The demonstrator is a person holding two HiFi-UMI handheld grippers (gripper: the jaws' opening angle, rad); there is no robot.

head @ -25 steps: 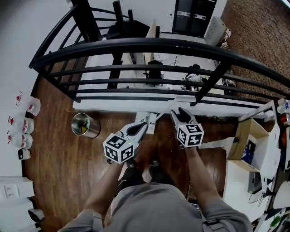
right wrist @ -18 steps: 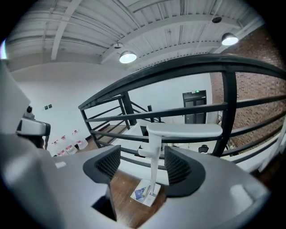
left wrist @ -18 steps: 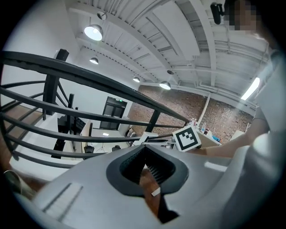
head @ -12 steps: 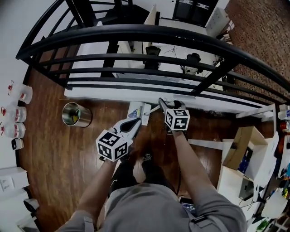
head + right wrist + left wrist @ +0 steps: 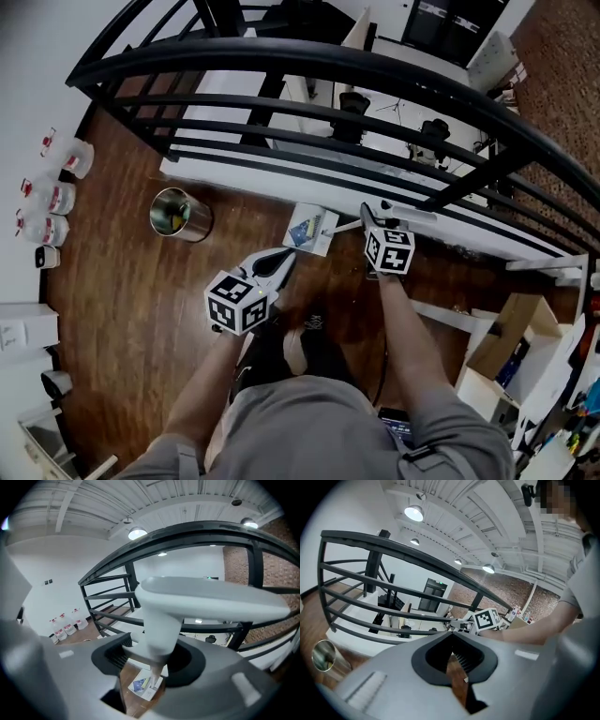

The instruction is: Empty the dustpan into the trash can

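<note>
The white dustpan [image 5: 311,228] lies on the wooden floor below the railing, with colourful litter in it. Its long white handle [image 5: 405,212] rises to my right gripper [image 5: 368,216]. In the right gripper view the handle's stem [image 5: 159,625] stands between the jaws, which have just been closing and now touch it on both sides; the pan [image 5: 143,686] shows below. My left gripper [image 5: 285,256] hangs left of the pan, jaws shut [image 5: 451,633] and holding nothing. The shiny metal trash can [image 5: 178,214] stands on the floor further left and also shows as the trash can [image 5: 322,654] at the left edge.
A black metal railing [image 5: 375,84] runs across just beyond the dustpan. Water jugs [image 5: 56,197] line the left wall. A cardboard box [image 5: 511,337] and white shelving stand at the right. The person's shoes [image 5: 300,337] are right behind the grippers.
My right gripper came down onto the dustpan's handle and its jaws closed round the stem. The left gripper sank a little. The head view swung, so the trash can sits slightly higher.
</note>
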